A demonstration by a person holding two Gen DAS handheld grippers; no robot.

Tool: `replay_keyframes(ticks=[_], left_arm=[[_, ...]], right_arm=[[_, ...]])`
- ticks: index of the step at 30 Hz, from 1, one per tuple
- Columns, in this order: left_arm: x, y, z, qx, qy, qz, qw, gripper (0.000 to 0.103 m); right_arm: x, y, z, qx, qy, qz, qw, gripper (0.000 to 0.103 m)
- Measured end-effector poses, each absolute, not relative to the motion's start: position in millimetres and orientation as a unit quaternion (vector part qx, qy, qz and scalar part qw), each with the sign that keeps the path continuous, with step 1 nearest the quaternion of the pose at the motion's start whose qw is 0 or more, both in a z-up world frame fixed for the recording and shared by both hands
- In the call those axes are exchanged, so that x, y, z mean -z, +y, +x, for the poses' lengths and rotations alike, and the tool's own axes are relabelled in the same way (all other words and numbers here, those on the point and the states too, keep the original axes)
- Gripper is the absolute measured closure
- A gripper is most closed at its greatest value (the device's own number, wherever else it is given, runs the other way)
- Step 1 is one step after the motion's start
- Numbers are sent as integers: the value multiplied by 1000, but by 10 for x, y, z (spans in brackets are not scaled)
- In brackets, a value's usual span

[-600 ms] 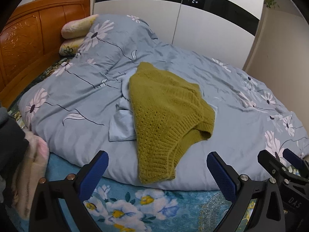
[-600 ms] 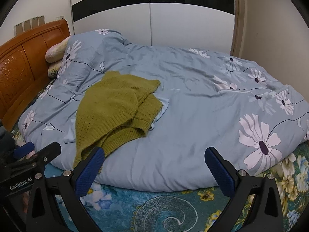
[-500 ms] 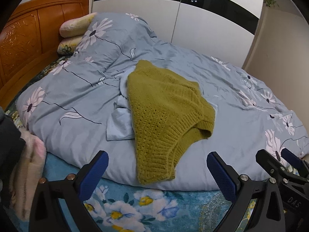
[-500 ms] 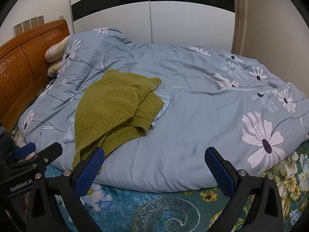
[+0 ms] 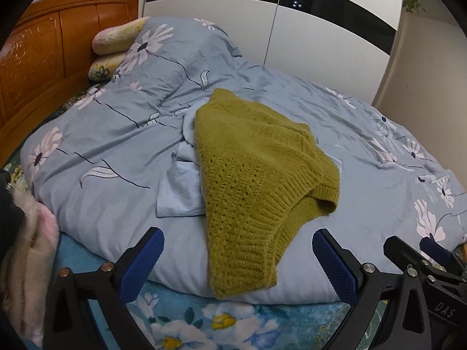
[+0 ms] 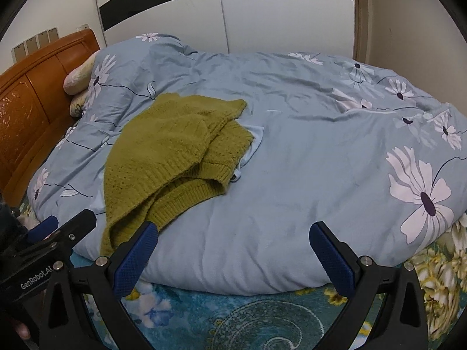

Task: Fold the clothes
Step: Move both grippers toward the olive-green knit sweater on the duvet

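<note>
An olive-green knitted sweater (image 5: 256,172) lies crumpled on the grey-blue floral duvet (image 5: 116,134), its hem hanging over the near edge. A pale blue garment (image 5: 181,186) lies partly under it. The sweater also shows in the right wrist view (image 6: 169,157), with the pale blue garment (image 6: 254,140) peeking out at its right. My left gripper (image 5: 238,250) is open and empty, just short of the sweater's hem. My right gripper (image 6: 233,242) is open and empty, to the right of the sweater above the duvet's edge. Each gripper shows at the edge of the other's view.
A wooden headboard (image 5: 43,58) and two pillows (image 5: 116,35) stand at the far left. White wardrobe doors (image 5: 321,43) run behind the bed. A teal floral sheet (image 6: 248,318) shows below the duvet. Pink and dark clothes (image 5: 26,250) lie at the left edge.
Both grippers have moved slightly closer to the bed; the sweater looks a little larger in both views. The clothes have not moved.
</note>
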State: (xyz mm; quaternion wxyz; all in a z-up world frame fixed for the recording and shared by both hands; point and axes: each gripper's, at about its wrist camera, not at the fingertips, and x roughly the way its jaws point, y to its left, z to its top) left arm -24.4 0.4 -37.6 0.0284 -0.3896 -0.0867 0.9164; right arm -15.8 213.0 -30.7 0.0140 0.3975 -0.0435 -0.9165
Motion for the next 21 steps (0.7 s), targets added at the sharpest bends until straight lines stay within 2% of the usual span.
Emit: replay_keyframes(ticks=[21], left_arm=[[783,74,-461,-914,-84,-395,20,0]], right_arm=[[702,2170,-461,906,-47,420,25,0]])
